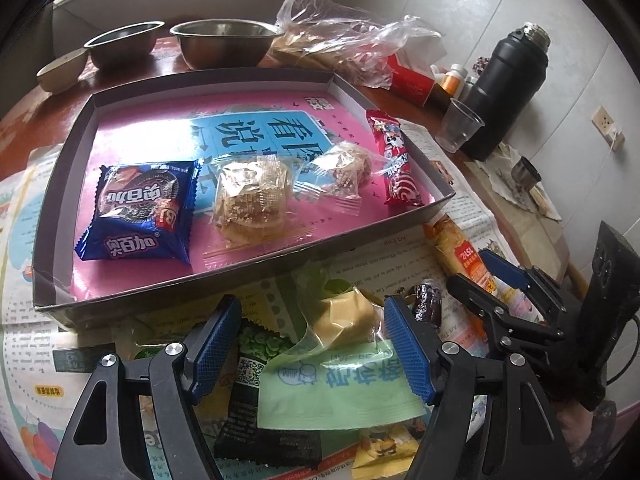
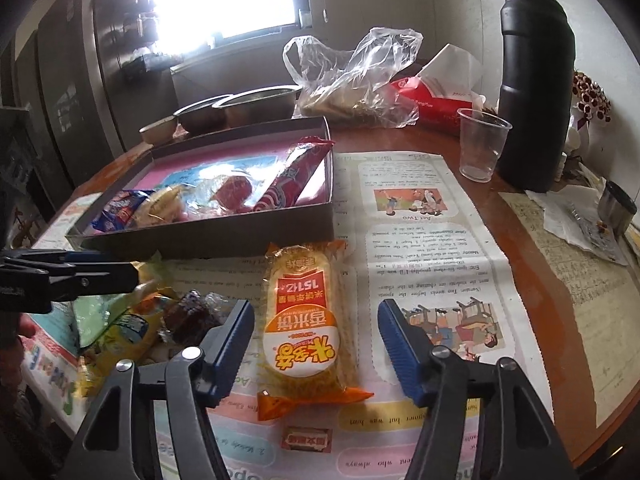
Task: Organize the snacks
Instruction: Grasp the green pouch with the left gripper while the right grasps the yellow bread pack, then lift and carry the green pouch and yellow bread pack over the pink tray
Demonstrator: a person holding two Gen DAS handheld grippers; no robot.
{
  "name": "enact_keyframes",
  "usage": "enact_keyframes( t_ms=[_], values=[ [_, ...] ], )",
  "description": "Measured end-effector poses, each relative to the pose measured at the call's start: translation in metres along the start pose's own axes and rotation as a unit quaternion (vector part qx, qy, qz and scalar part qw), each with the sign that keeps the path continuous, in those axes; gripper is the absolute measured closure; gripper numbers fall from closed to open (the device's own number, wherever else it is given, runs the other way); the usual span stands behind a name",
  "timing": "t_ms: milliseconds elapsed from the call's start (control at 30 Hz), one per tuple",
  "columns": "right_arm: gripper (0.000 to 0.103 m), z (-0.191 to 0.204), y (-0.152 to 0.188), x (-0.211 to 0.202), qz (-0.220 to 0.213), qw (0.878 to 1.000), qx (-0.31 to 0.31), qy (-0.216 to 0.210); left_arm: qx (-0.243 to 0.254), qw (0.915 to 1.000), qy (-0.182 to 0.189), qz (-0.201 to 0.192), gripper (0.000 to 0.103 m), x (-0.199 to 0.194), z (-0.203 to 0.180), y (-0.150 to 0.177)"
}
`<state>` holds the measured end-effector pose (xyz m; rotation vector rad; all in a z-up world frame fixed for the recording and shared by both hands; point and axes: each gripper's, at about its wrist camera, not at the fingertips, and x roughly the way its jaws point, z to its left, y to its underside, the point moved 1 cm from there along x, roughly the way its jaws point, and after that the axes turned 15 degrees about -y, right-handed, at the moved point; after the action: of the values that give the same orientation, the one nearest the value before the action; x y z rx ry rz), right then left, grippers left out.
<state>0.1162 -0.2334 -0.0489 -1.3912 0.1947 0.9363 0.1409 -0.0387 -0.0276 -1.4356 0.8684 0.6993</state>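
Note:
A shallow box [image 1: 240, 276] with a pink floor holds a blue biscuit packet [image 1: 140, 212], two clear-wrapped pastries [image 1: 250, 196] and a long red snack [image 1: 394, 160]. In front of it lies a loose heap of snacks. My left gripper [image 1: 312, 300] stands open over that heap, around a green-and-clear packet with a yellow cake [image 1: 344, 316]; its pads do not press it. An orange rice-cracker packet [image 2: 302, 320] lies lengthwise between the open fingers of my right gripper [image 2: 316, 306], closer to the left pad, with neither pad pressing it. The right gripper [image 1: 470, 268] also shows in the left wrist view.
Newspaper [image 2: 420, 216] covers the round wooden table. Two steel bowls [image 1: 226, 42] and a plastic bag [image 1: 332, 36] stand behind the box. A clear cup [image 2: 480, 144], a black flask [image 2: 536, 88] and a red tissue pack [image 2: 432, 104] are at the right. A small red candy [image 2: 306, 438] lies near me.

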Motion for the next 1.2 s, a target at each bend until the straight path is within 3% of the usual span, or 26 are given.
enact_keyframes(
  t_ms=[100,233,333,433,533,767,1200],
  values=[
    [0.049,0.001,0.000,0.005,0.004,1.000,-0.003,-0.004,0.004,1.0000,0.004,0.001,0.031,0.003,-0.002,0.000],
    [0.050,0.003,0.000,0.008,0.003,1.000,-0.014,0.001,0.003,0.9999,0.009,0.007,0.037,0.008,-0.005,-0.001],
    [0.051,0.001,-0.002,0.009,-0.001,1.000,-0.011,-0.001,0.015,0.9999,-0.008,0.004,0.040,0.010,-0.010,0.001],
    [0.055,0.000,-0.003,0.011,-0.003,1.000,-0.010,0.001,0.012,0.9998,-0.014,0.000,0.050,0.011,-0.010,0.000],
    [0.058,0.000,-0.004,0.011,-0.004,1.000,-0.011,0.003,0.018,0.9994,-0.028,-0.004,0.070,0.012,-0.010,0.000],
    [0.064,-0.001,-0.005,0.008,-0.018,1.000,-0.001,-0.008,0.002,0.9998,-0.020,-0.005,0.070,0.010,-0.004,-0.001],
    [0.064,-0.001,-0.011,-0.010,-0.053,0.998,0.015,-0.028,-0.025,0.9988,0.000,-0.043,0.070,-0.024,0.010,-0.009]
  ],
)
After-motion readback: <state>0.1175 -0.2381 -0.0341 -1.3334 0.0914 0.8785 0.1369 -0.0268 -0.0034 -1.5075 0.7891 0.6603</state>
